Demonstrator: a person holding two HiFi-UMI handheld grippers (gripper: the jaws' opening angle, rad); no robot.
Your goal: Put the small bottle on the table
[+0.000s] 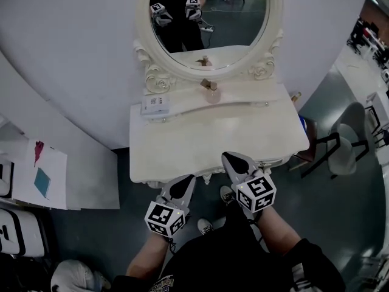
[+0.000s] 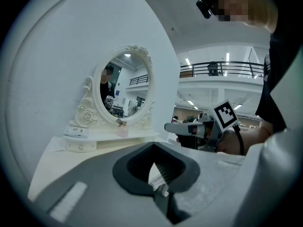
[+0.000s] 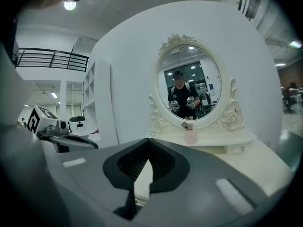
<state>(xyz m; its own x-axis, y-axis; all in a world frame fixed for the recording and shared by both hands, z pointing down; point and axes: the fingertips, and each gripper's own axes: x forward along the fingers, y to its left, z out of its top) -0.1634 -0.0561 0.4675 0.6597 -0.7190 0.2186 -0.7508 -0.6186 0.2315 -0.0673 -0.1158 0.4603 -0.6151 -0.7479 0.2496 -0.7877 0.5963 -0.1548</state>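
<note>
Subject: white dressing worktop [image 1: 213, 140] w/ oval mirror [image 1: 209, 17] set against a white curved wall.

L claw [image 1: 184, 185]: held at the front edge of the worktop, left of ctr. In the left gripper view, the L claw [image 2: 156, 171] is seen w/ jaws pressed together at the tips; nothing is pinched, only bare worktop is seen through the gap behind the tips.

R claw [image 1: 234, 162]: held just over the front edge, right of ctr, beside the L claw and apart from it. In the right gripper view, the R claw [image 3: 142, 174] is seen w/ jaws pressed together, nothing between them.

Small bottle [image 1: 212, 91]: found upright on the raised shelf [image 1: 243, 93] at the foot of the mirror, approx. ctr, well apart from both claws. Pale pink body and darker cap are noted in the right gripper view [image 3: 191, 135]; the bottle is also seen in the left gripper view [image 2: 122, 130]. Its reflection is seen in the mirror glass.

Flat box [image 1: 155, 105]: lying on the shelf, left end, apart from the small bottle.
</note>
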